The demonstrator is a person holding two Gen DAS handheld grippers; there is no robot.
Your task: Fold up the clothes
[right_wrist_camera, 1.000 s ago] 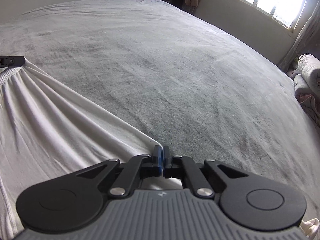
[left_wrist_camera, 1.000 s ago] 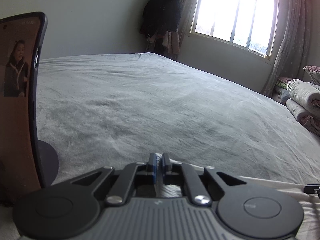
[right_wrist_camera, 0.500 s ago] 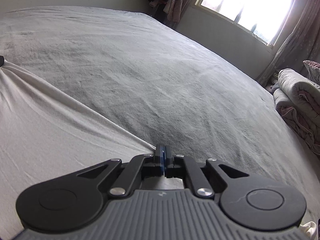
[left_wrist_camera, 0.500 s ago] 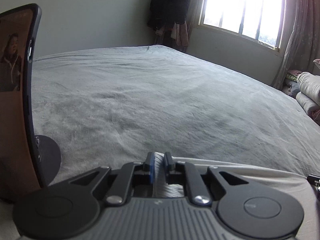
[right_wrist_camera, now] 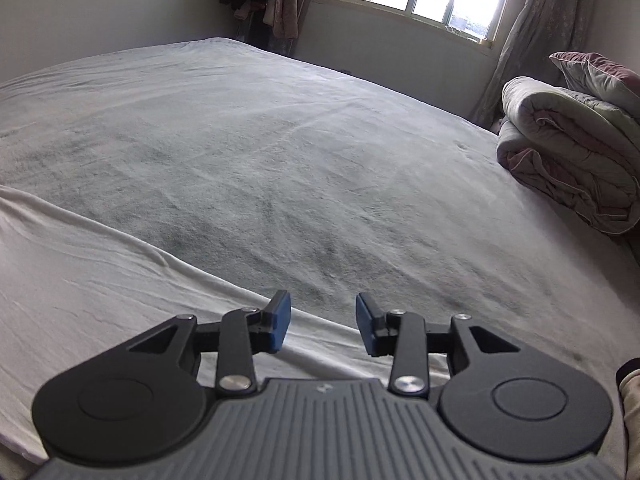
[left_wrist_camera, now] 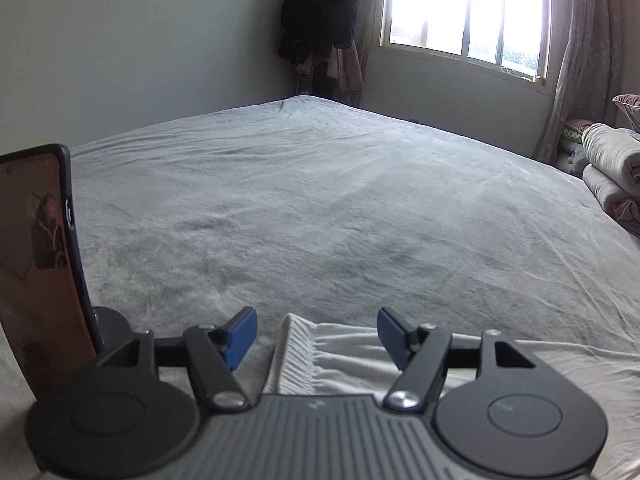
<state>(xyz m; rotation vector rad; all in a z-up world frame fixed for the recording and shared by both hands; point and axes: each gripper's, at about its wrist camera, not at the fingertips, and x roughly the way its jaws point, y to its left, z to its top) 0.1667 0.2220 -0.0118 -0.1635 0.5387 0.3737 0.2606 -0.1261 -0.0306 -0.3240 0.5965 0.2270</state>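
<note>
Left wrist view: left tongs (left_wrist_camera: pixel 317 332) spread wide, blue pads apart, nothing between them. The white garment (left_wrist_camera: pixel 360 360) lies flat on the bed (left_wrist_camera: pixel 320 208) directly below and ahead of the tongs; its gathered elastic waistband (left_wrist_camera: pixel 294 354) sits between the two fingers, lying loose on the bed, not gripped. Rest of the garment runs off to the right along the near edge of the bed.

Right wrist view: right tongs (right_wrist_camera: pixel 323 322) also spread, pads apart, empty. White garment (right_wrist_camera: pixel 100 280) is spread out at lower left, its far edge running diagonally down to a point under the tongs. Mild creases in the cloth.

No containers visible in either view.

Surface: bed covered by a grey fleecy sheet, lightly wrinkled, otherwise bare across the middle. A rolled quilt (right_wrist_camera: pixel 568 152) is stacked at the bed's right side, with a pillow (right_wrist_camera: pixel 596 76) above it.

Room: pale wall, bright window (left_wrist_camera: pixel 468 12) at the far right, patterned curtain (left_wrist_camera: pixel 580 60) beside it, dark clothes (left_wrist_camera: pixel 320 20) hanging in the far corner. A phone (left_wrist_camera: pixel 36 264) stands upright at the left edge of the left wrist view, screen lit, on a round stand.
</note>
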